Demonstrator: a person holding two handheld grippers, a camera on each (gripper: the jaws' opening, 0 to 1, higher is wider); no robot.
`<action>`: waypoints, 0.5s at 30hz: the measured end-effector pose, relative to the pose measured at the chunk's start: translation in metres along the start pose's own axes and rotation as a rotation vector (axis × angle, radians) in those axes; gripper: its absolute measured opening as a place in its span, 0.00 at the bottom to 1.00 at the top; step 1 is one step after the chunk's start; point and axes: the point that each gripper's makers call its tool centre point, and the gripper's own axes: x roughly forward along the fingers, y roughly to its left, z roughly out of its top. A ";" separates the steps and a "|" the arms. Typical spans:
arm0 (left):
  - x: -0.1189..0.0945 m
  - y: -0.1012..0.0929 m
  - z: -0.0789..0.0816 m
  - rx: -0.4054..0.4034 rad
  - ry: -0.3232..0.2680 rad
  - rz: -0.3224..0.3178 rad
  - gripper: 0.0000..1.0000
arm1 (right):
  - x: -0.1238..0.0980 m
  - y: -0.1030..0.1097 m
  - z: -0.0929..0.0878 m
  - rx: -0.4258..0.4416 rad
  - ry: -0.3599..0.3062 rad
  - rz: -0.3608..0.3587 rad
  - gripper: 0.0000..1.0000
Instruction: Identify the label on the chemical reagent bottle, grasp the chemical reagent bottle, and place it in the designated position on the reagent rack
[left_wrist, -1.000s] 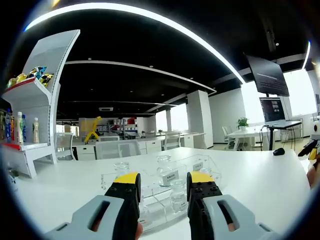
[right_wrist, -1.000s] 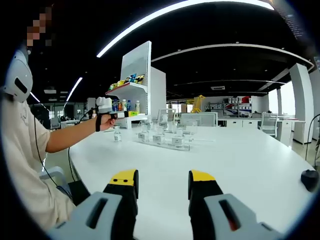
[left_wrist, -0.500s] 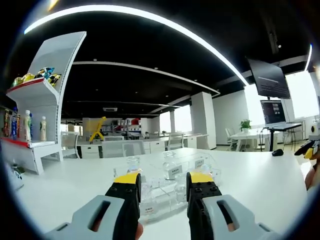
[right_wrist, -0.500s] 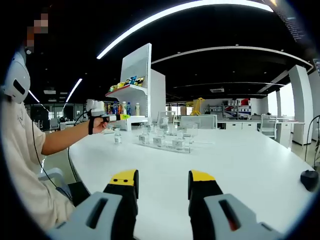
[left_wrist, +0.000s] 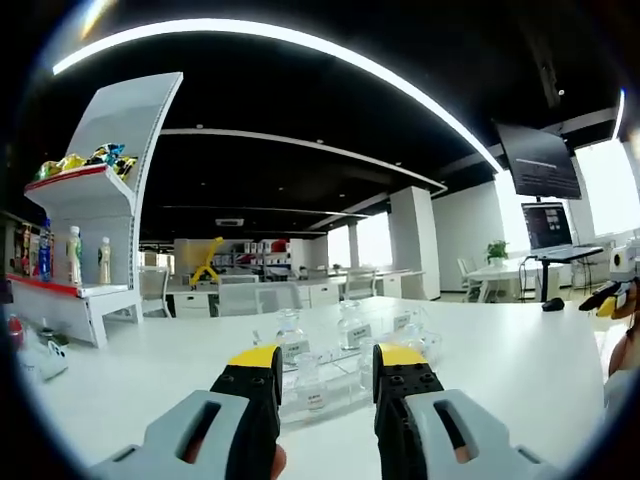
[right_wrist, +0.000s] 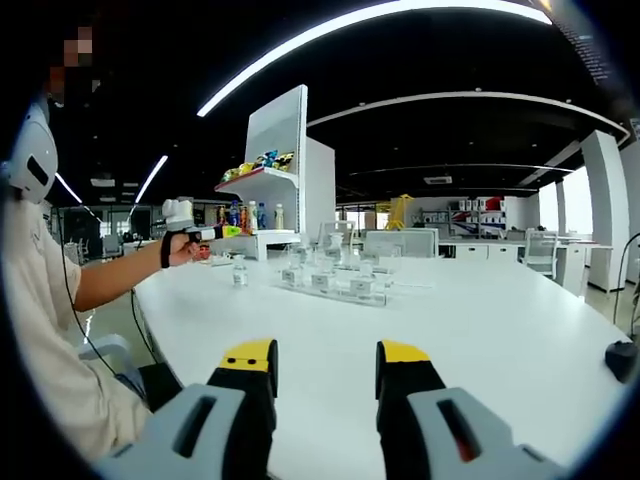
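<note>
A clear acrylic reagent rack (left_wrist: 385, 338) stands on the white table, with several small labelled glass bottles (left_wrist: 290, 338) in it. My left gripper (left_wrist: 327, 378) is open, a little way short of the rack, and holds nothing. In the right gripper view the rack (right_wrist: 340, 288) sits mid-table, and one small bottle (right_wrist: 239, 270) stands alone to its left. A person's hand holds the left gripper (right_wrist: 185, 222) above the table, left of that bottle. My right gripper (right_wrist: 322, 378) is open and empty, well back from the rack. It also appears at the far right edge, right gripper (left_wrist: 612, 292).
A white display shelf (left_wrist: 95, 260) with drink bottles and snacks stands beside the table, also seen as shelf (right_wrist: 275, 190). A black mouse (right_wrist: 626, 360) lies at the right on the white table (right_wrist: 470, 330). The person's arm (right_wrist: 110, 280) reaches in from the left.
The left gripper has drawn back and to the left, away from the rack, which now looks smaller and farther. The right gripper has stayed put.
</note>
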 end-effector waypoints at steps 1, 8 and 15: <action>-0.003 0.000 0.000 0.001 0.000 0.002 0.36 | 0.000 0.000 0.000 0.002 -0.003 0.000 0.39; -0.044 0.006 0.009 0.001 -0.018 0.031 0.36 | 0.004 0.007 0.001 0.008 -0.008 0.008 0.39; -0.067 0.011 0.009 -0.001 -0.014 0.048 0.36 | 0.002 0.014 0.003 0.001 -0.011 0.016 0.39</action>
